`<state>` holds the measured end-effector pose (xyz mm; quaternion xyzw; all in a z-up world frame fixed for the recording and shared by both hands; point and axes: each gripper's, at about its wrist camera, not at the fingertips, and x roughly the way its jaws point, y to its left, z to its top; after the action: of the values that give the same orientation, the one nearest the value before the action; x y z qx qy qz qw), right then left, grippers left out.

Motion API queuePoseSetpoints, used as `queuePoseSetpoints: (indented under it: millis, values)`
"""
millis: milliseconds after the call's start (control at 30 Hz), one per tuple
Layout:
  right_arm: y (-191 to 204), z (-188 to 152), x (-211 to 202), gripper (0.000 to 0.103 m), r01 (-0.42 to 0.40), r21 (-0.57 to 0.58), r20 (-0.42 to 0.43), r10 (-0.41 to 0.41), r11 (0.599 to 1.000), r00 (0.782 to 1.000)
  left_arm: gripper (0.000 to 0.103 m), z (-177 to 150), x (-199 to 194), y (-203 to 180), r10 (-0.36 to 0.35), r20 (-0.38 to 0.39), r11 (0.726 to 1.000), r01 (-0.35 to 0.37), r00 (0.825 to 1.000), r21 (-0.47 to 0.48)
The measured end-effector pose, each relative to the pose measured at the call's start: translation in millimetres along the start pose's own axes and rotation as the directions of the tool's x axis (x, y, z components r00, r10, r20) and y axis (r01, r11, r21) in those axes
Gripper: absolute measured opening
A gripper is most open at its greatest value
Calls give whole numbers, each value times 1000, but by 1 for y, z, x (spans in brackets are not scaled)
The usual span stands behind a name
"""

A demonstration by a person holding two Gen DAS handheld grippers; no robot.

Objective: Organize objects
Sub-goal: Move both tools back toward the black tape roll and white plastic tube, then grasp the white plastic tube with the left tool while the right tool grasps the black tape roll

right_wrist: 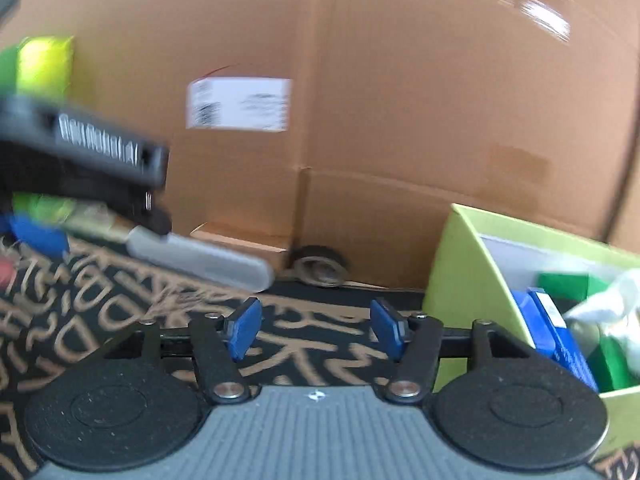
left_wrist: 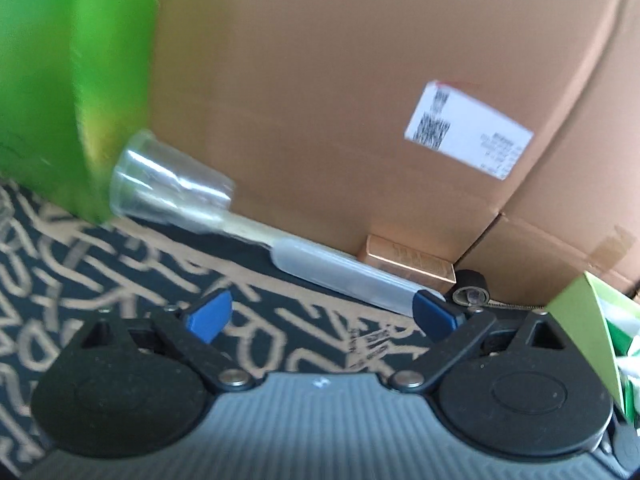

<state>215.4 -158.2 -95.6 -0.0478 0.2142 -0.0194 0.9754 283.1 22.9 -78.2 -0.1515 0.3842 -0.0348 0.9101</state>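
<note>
My left gripper (left_wrist: 322, 316) is open over the black-and-tan patterned cloth (left_wrist: 120, 272), with nothing between its blue pads. Its right pad (left_wrist: 436, 316) is close to the near end of a long translucent tube (left_wrist: 340, 276), which lies along the foot of a big cardboard box (left_wrist: 360, 100). A clear plastic cup (left_wrist: 172, 184) lies on its side at the tube's far end. My right gripper (right_wrist: 316, 330) is open and holds nothing over the same cloth. In the right wrist view the tube (right_wrist: 200, 258) lies ahead to the left, under the left gripper's black body (right_wrist: 100, 152).
A bright green container (left_wrist: 72, 100) stands at the left. A small copper-coloured box (left_wrist: 404, 260) and a black roll (left_wrist: 472, 292) sit against the cardboard. At the right is an open lime-green box (right_wrist: 464, 280) holding blue packs (right_wrist: 560, 332) and crumpled white material (right_wrist: 608, 300).
</note>
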Motion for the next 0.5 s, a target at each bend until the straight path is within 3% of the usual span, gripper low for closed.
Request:
queuePoseSetpoints:
  millis: [233, 267, 367, 433, 467, 500]
  values:
    - [-5, 6, 4, 69, -28, -23, 7, 28, 999, 1000, 96, 6, 32, -10, -27, -3, 997, 27, 1000, -67]
    - [-4, 8, 6, 69, -29, -21, 6, 30, 999, 1000, 91, 6, 37, -10, -15, -15, 998, 14, 1000, -68]
    - [-2, 12, 17, 69, -37, -21, -1, 37, 999, 999, 73, 2, 39, -9, 10, 7, 1000, -10, 1000, 0]
    - [-1, 16, 26, 69, -41, -18, -6, 41, 999, 999, 49, 0, 33, 2, -59, -12, 998, 58, 998, -39]
    - [0, 18, 31, 69, -35, -23, -9, 34, 999, 999, 32, -1, 31, 8, -65, -38, 996, 63, 997, -55]
    - [2, 19, 36, 69, -28, -30, -14, 28, 999, 1000, 27, -3, 28, 12, -58, -33, 998, 56, 998, -41]
